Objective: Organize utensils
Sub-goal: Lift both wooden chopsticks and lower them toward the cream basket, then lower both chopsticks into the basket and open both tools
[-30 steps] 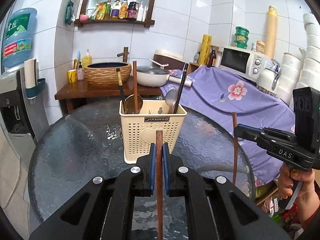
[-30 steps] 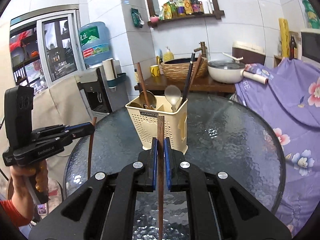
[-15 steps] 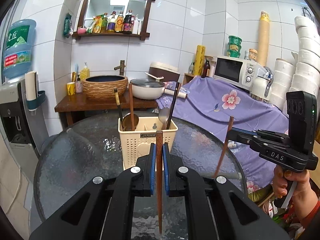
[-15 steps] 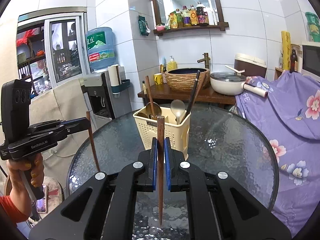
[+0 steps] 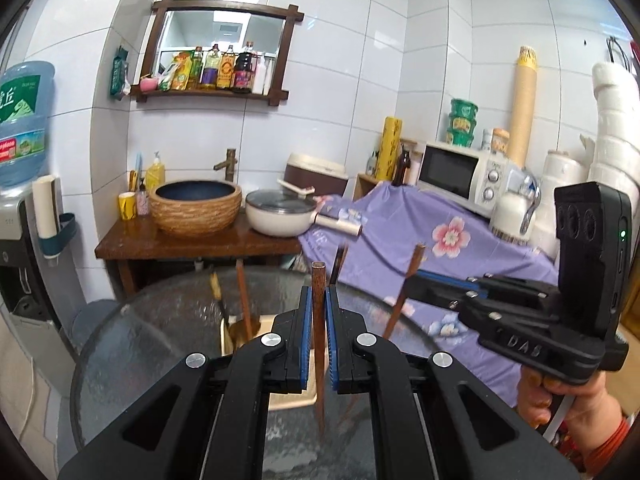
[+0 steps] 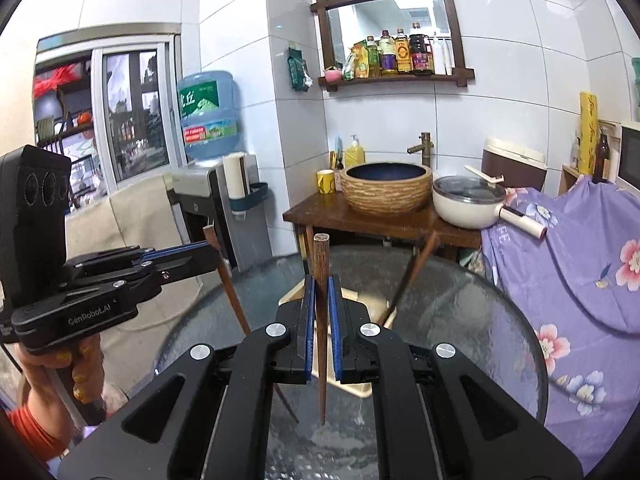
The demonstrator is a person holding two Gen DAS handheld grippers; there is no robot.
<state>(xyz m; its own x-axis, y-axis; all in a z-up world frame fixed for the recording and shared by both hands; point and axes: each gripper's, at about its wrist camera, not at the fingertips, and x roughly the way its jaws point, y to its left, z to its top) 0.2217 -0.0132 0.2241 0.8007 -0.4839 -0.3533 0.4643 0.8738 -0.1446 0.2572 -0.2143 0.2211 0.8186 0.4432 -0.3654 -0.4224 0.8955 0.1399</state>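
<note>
My left gripper [image 5: 317, 294] is shut on a brown wooden chopstick [image 5: 319, 344], held upright. My right gripper [image 6: 320, 284] is shut on a second wooden chopstick [image 6: 321, 320], also upright. Each gripper shows in the other's view: the right one [image 5: 412, 276] with its chopstick [image 5: 402, 296], the left one [image 6: 210, 246] with its chopstick [image 6: 228, 284]. The cream utensil holder [image 5: 229, 336] stands on the round glass table [image 5: 132, 340], mostly hidden behind my fingers; it also shows in the right wrist view [image 6: 294, 294]. A spoon and dark chopsticks [image 5: 242, 300] stand in it.
Behind the table a wooden stand [image 5: 192, 246] carries a woven basin [image 5: 198, 208] and a white pan [image 5: 278, 214]. A purple flowered cloth [image 5: 432, 240] covers the counter on the right, with a microwave [image 5: 460, 174]. A water dispenser [image 6: 208, 120] stands at the left.
Both grippers have risen and come closer together above the holder, each still holding its chopstick. The holder now sits low and mostly hidden behind the fingers.
</note>
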